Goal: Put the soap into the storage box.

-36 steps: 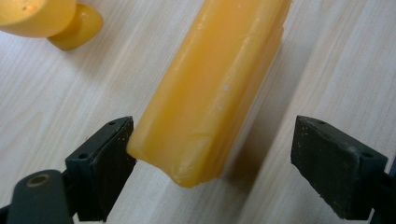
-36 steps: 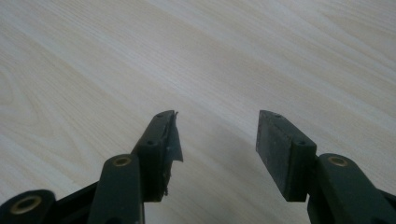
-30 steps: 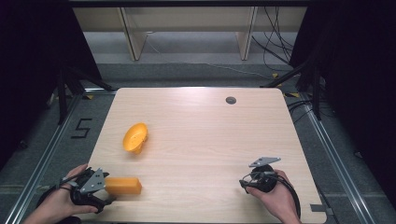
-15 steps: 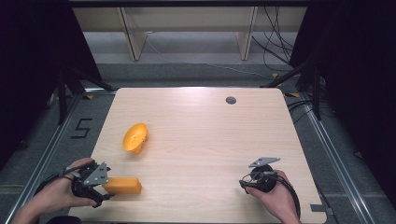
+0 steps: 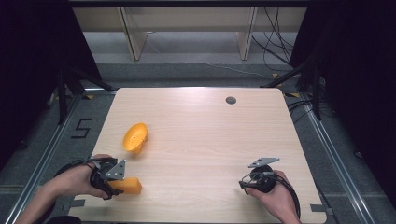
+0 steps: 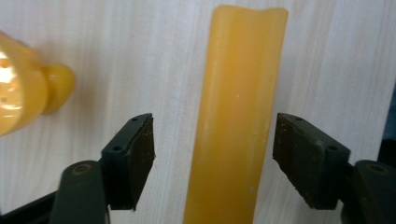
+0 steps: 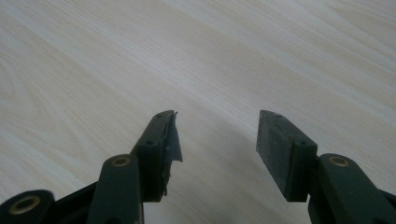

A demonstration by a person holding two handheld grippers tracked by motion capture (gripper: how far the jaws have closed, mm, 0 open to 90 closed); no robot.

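- Down at the near-left corner of the light wooden table [image 5: 201, 140], the left hand [image 5: 77, 179] holds the left gripper [image 5: 122, 183] low over the surface, pointing to the right.
- Its jaws stand apart on either side of an orange block [image 5: 127, 185], a long bar of waxy yellow-orange material lying flat on the wood.
- Seen in the left gripper view, the orange block [image 6: 236, 121] runs straight up between the two pads, with a gap of bare wood on each side, so the pads do not touch it.
- Just beyond the block, farther in on the left side of the table, an orange bowl-shaped piece [image 5: 135, 137] lies tipped on its side, its hollow facing the camera; its rim and a rounded knob show at the left edge of the left gripper view [image 6: 28, 91].
- Over at the near right, the right hand [image 5: 275, 196] rests the right gripper [image 5: 243, 183] near the table's front edge.
- Its jaws are parted over bare wood in the right gripper view [image 7: 217, 135], with nothing between them.
- A small dark round grommet [image 5: 230, 100] sits at the far side of the table.
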